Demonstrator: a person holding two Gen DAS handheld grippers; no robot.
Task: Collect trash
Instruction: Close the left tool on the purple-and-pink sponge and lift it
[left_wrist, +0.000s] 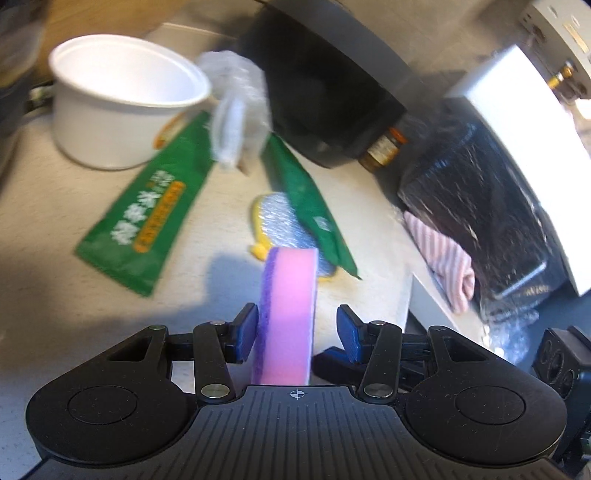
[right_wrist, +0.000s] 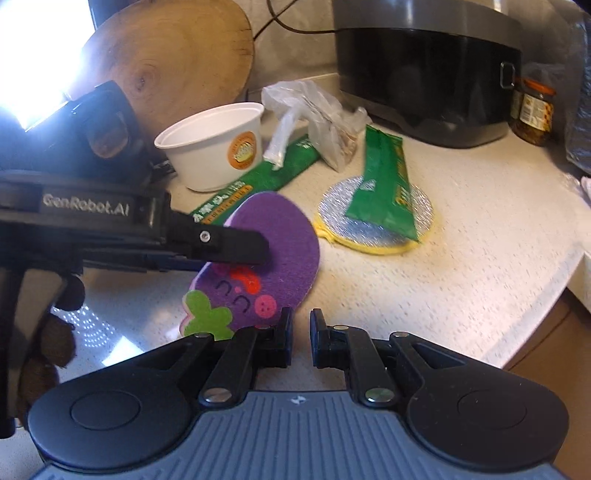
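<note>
My left gripper (left_wrist: 297, 330) has a pink and purple sponge (left_wrist: 286, 314) standing on edge between its jaws; the left pad touches it, the right pad stands a little apart. In the right wrist view the same sponge (right_wrist: 273, 258), purple with a face on it, is held above the counter by the left gripper's finger (right_wrist: 236, 245). My right gripper (right_wrist: 301, 338) is nearly shut and empty. Trash lies beyond: a white paper bowl (right_wrist: 216, 147), two green wrappers (right_wrist: 386, 184) (left_wrist: 144, 221), and a clear plastic bag (right_wrist: 314, 110).
A silver and yellow scrub pad (right_wrist: 373, 225) lies under one wrapper. A black cooker (right_wrist: 424, 66), a jar (right_wrist: 533, 110) and a wooden board (right_wrist: 177, 55) stand at the back. A striped cloth (left_wrist: 443, 258) and a black bag (left_wrist: 480, 206) are at the right. The counter edge (right_wrist: 517, 317) runs right.
</note>
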